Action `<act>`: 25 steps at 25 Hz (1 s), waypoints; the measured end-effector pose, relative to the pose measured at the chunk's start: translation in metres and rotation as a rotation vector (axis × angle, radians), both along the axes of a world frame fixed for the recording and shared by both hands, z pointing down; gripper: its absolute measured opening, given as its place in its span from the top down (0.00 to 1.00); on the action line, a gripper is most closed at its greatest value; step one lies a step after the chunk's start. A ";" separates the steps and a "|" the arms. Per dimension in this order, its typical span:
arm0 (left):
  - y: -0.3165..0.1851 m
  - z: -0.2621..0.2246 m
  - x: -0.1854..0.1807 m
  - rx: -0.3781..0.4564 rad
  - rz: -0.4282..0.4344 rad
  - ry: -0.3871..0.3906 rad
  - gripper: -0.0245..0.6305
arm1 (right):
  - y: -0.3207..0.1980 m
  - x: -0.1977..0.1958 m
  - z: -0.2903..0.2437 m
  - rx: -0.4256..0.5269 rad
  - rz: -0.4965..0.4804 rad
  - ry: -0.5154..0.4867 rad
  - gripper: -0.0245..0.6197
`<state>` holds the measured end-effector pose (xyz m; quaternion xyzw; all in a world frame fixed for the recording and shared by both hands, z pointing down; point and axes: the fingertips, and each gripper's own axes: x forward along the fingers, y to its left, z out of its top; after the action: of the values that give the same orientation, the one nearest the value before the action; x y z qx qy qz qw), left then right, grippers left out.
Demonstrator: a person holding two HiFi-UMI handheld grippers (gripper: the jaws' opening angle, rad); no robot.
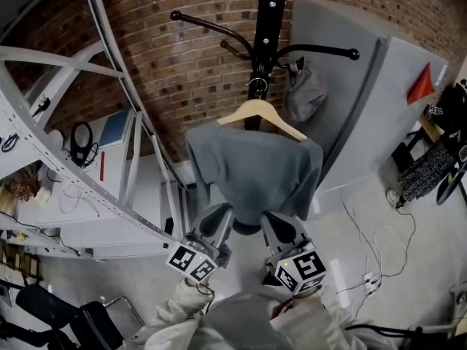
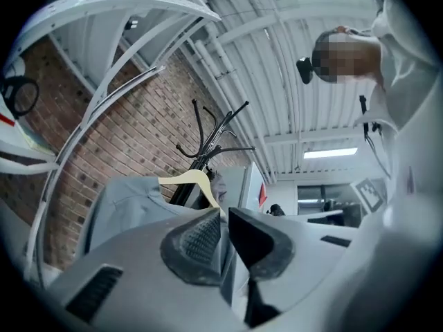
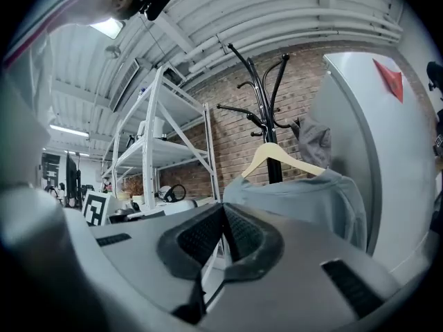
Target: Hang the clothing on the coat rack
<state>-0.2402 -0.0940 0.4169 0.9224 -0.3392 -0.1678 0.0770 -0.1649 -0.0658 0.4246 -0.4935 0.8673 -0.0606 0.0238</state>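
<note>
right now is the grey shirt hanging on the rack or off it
Hanging. The grey shirt drapes over the wooden hanger, whose hook meets the coat rack's black pole below its arms.

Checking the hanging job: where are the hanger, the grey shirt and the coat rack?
hanger (image 1: pixel 257 109), head view, middle of the wood.
grey shirt (image 1: pixel 255 170), head view, middle of the cloth.
coat rack (image 1: pixel 268 20), head view, black pole.

Head view downward, 2 gripper views low, sharing coat rack
</note>
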 end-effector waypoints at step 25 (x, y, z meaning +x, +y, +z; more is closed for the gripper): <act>0.109 -0.001 -0.005 0.018 0.035 -0.139 0.95 | 0.086 -0.021 0.014 -0.072 0.042 0.032 0.92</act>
<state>-0.2457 0.0147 0.4162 0.9382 -0.3262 -0.1053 0.0477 -0.1855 0.0201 0.4389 -0.5131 0.8543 -0.0832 -0.0067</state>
